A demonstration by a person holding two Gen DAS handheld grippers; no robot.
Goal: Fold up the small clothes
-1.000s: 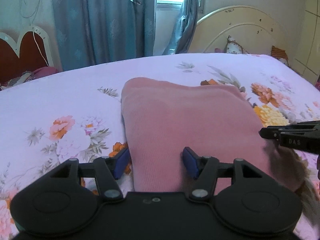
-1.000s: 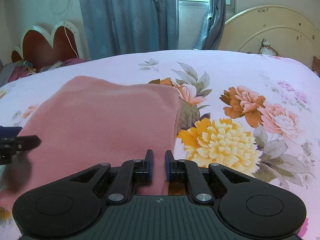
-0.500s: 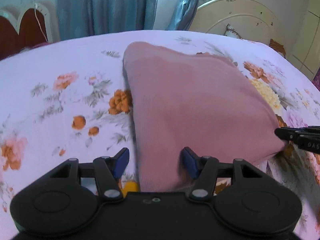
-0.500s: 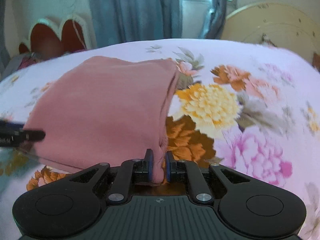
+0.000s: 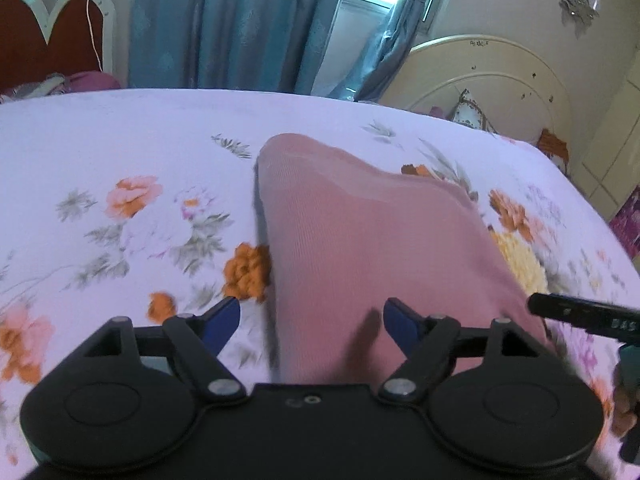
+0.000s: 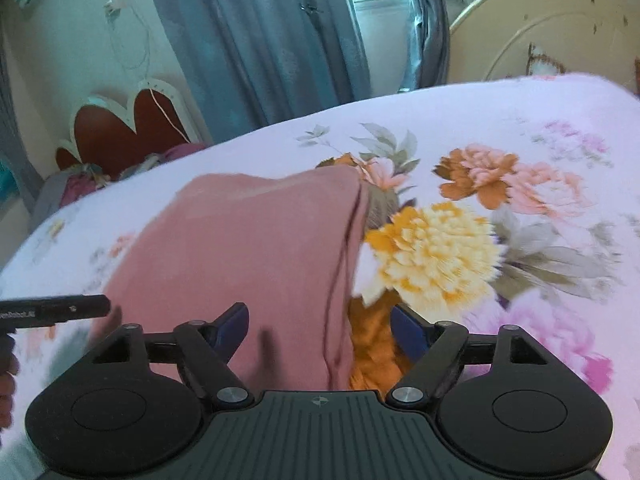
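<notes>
The left hand-held gripper (image 5: 312,318) has its jaws opening, the blue pads (image 5: 224,320) spread wide and pressing on nothing. Between them lies the near left corner of a folded pink garment (image 5: 372,248): its left edge runs up the middle of the gap, so one pad hangs over the floral bedsheet (image 5: 120,152) and the other over cloth.

The right hand-held gripper (image 6: 318,326) is opening too, its pads clear of any fabric. It straddles the garment's near right corner (image 6: 256,256), whose layered right edge runs away from the camera just inside the right-hand pad. Each hand-held gripper shows as a dark bar at the edge of the other's view, so the two stand side by side along the near edge, one at each corner.

The garment lies flat on the bed, directly ahead of and below both hand-held grippers, its long axis pointing away from them toward the curtains (image 5: 224,24) and the cream headboard (image 5: 480,76). The far edge looks doubled over, so I judge a fold has just been laid down and released.

Neither hand is nearer; both sit at matching corners. If a further fold is wanted, I would expect it to turn on those side edges, crossing the long axis.
</notes>
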